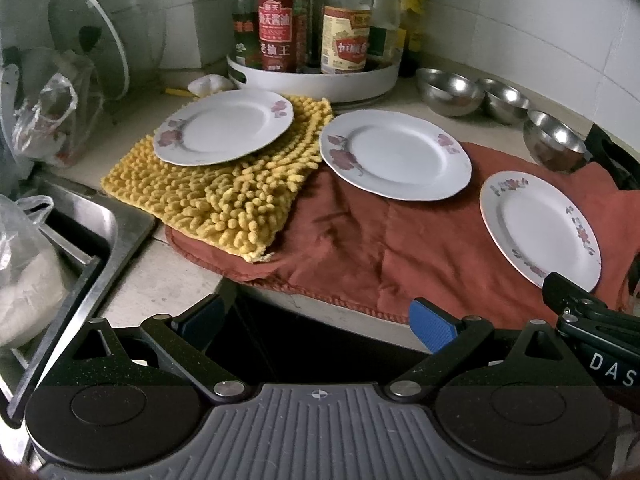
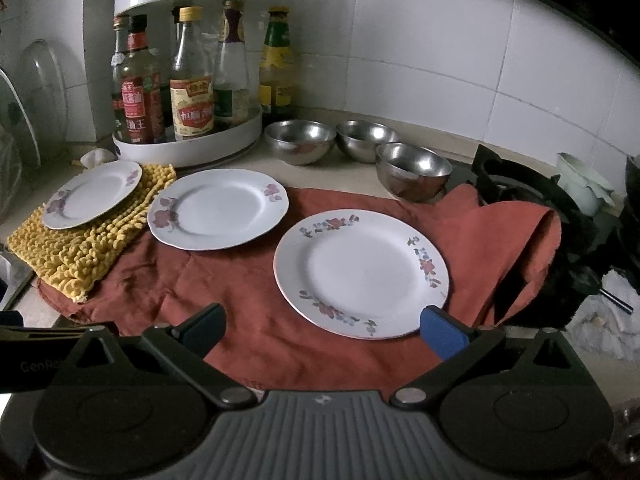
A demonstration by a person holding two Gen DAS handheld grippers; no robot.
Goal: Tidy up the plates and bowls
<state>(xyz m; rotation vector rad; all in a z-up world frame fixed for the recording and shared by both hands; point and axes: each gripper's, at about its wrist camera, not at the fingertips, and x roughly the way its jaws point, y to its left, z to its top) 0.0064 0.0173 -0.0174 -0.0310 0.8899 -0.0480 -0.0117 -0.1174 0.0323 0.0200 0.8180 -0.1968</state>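
Three white flowered plates lie on the counter. The left plate (image 1: pixel 224 126) (image 2: pixel 93 194) rests on a yellow chenille mat (image 1: pixel 216 196). The middle plate (image 1: pixel 396 154) (image 2: pixel 218 208) and the right plate (image 1: pixel 540 228) (image 2: pixel 360 272) lie on a red cloth (image 1: pixel 360 248) (image 2: pixel 256 320). Three steel bowls (image 1: pixel 448 90) (image 2: pixel 300 140) stand in a row behind them. My left gripper (image 1: pixel 320 324) is open and empty at the counter's front edge. My right gripper (image 2: pixel 324 324) is open and empty, just short of the right plate's near rim.
A white turntable rack of sauce bottles (image 1: pixel 316 76) (image 2: pixel 188 136) stands at the back. A steel sink (image 1: pixel 80 240) with a plastic bag lies to the left. A gas stove burner (image 2: pixel 516 184) and a white cup (image 2: pixel 580 184) are on the right. Tiled wall behind.
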